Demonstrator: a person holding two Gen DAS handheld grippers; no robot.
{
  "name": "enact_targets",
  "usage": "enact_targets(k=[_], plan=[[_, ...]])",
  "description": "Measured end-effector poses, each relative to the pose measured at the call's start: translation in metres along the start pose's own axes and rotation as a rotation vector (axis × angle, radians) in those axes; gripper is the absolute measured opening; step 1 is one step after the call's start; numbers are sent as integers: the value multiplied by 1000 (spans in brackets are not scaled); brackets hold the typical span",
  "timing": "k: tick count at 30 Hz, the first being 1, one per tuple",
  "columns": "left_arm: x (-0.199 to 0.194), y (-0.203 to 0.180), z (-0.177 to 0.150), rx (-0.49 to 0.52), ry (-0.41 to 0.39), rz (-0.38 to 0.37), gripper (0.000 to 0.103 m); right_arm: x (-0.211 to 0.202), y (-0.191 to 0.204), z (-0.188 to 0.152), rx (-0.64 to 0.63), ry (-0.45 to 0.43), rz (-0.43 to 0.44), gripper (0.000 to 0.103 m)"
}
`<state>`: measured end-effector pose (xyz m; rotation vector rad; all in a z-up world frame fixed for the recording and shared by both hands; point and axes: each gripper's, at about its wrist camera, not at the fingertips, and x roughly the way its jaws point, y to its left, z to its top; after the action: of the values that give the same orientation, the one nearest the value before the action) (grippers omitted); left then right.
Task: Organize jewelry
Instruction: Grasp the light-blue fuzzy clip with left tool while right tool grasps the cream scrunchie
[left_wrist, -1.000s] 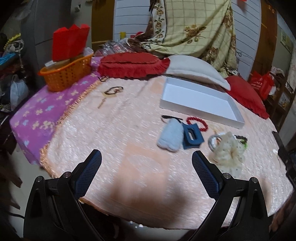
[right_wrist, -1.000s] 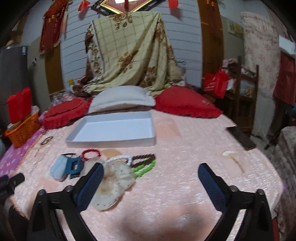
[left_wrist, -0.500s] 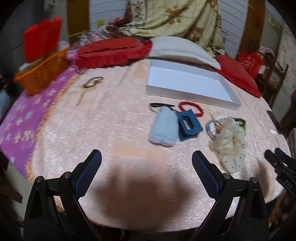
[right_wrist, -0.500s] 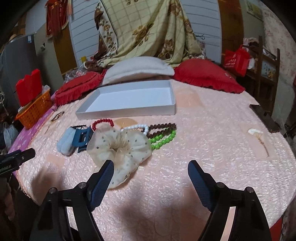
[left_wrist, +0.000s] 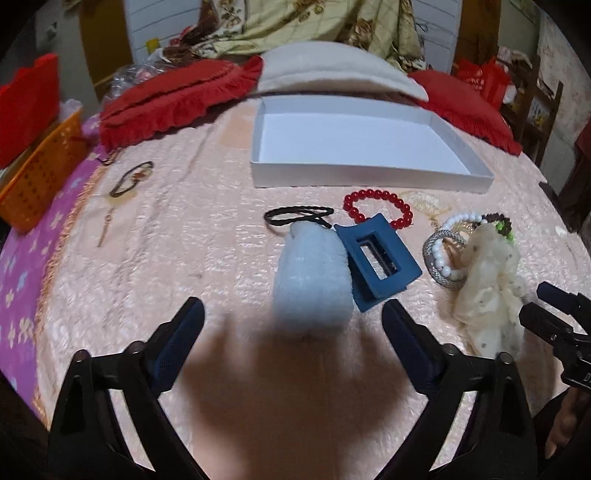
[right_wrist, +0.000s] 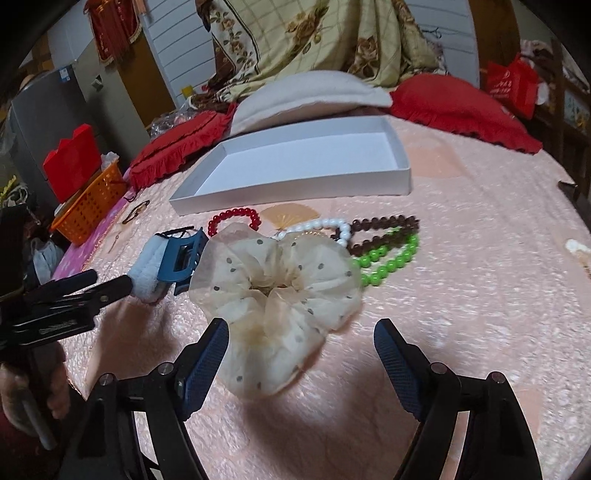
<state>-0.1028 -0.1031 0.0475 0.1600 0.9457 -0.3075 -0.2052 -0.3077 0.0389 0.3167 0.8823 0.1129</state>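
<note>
A light-blue fluffy scrunchie (left_wrist: 312, 277) lies on the pink bedspread beside a blue claw clip (left_wrist: 376, 258). My left gripper (left_wrist: 291, 310) hovers over the scrunchie's near end; its jaws are closing, wide apart, pads clear of it. A cream dotted scrunchie (right_wrist: 277, 269) lies partly between the fingers of my right gripper (right_wrist: 301, 326), which is open. Around them lie a red bead bracelet (left_wrist: 369, 194), a black hair tie (left_wrist: 295, 214), a pearl bracelet (right_wrist: 332, 223), brown beads (right_wrist: 384, 229) and green beads (right_wrist: 391, 262). An empty white tray (left_wrist: 369, 173) stands behind.
Red pillows (left_wrist: 173, 99) and a white pillow (left_wrist: 332, 70) line the far side. An orange basket (left_wrist: 40, 173) sits at the left on purple cloth. A dark cord with a pendant (left_wrist: 129, 181) lies left of the tray. A small pale ornament (right_wrist: 578, 247) lies far right.
Both grippers have come down and forward toward the items, the left onto the blue fluffy scrunchie, the right onto the cream one. The right jaws have narrowed a little.
</note>
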Motion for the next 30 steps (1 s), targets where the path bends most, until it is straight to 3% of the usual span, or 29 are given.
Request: enact_targets(k=[5, 7, 8, 10, 12, 14, 16, 30], plan=[[21, -2, 4, 22, 31, -47, 85, 14, -2, 2, 23, 25, 5, 79], [30, -3, 5, 27, 71, -59, 63, 19, -2, 1, 34, 38, 12, 73], [35, -3, 4, 23, 95, -64, 44, 21, -3, 1, 38, 44, 15, 68], [33, -3, 3, 16, 76, -64, 44, 24, -3, 2, 47, 53, 19, 63], [28, -2, 2, 9, 68, -85, 42, 28, -3, 2, 54, 60, 27, 49], [20, 1, 2, -9, 58, -98, 42, 30, -3, 1, 63, 72, 44, 25], [7, 6, 0, -31, 40, -111, 42, 26, -2, 1, 60, 63, 41, 18], [-98, 24, -15, -83, -119, -144, 42, -45, 28, 8, -18, -90, 93, 13]])
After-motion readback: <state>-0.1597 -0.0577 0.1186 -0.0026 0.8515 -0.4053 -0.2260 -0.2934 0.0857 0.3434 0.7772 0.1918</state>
